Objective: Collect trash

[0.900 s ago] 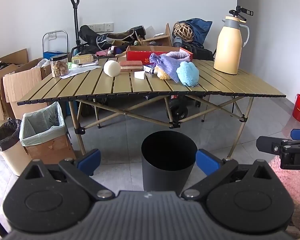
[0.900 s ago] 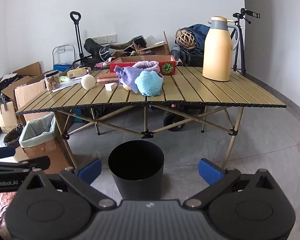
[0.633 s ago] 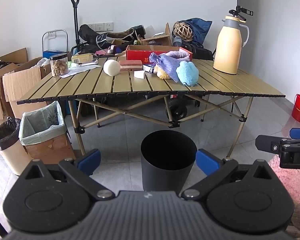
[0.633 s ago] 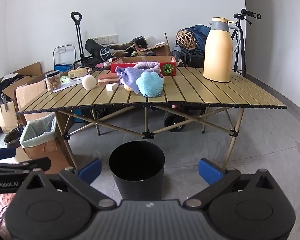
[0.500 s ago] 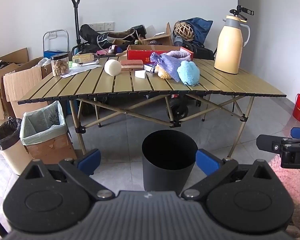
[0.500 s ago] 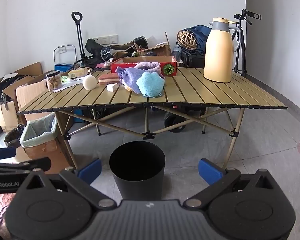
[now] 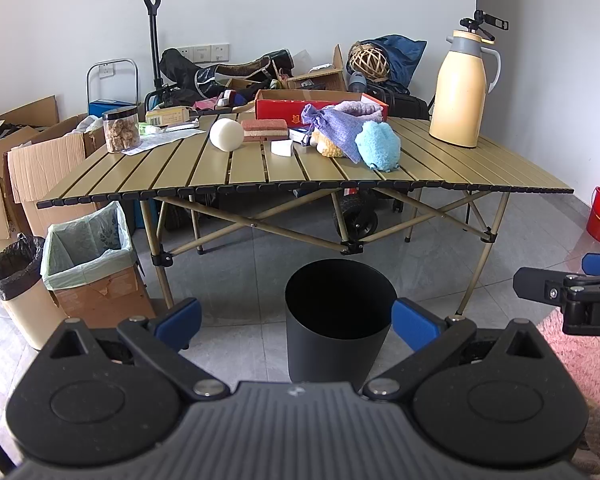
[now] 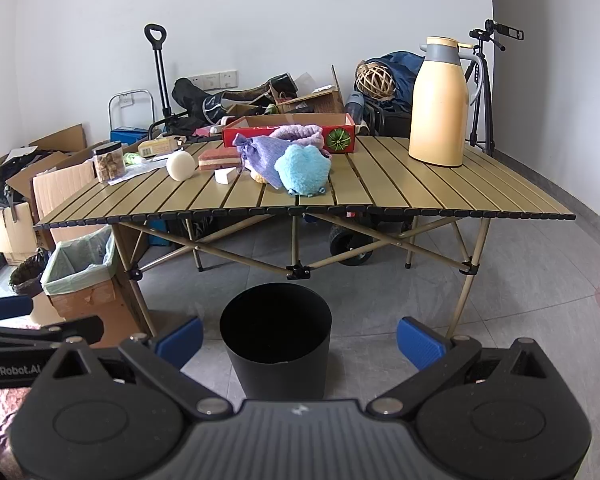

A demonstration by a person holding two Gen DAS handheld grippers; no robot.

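Both the left gripper [image 7: 296,322] and right gripper [image 8: 299,340] are spread wide, holding nothing. Black bin [image 7: 337,320] sits on grey tile just ahead; behind it a slatted folding table [image 7: 204,174] with clutter, boxes by the white wall.

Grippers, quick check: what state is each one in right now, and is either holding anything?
Left gripper: open, holding nothing, blue-padded fingers spread either side of the black cylindrical bin.
Right gripper: open, holding nothing.
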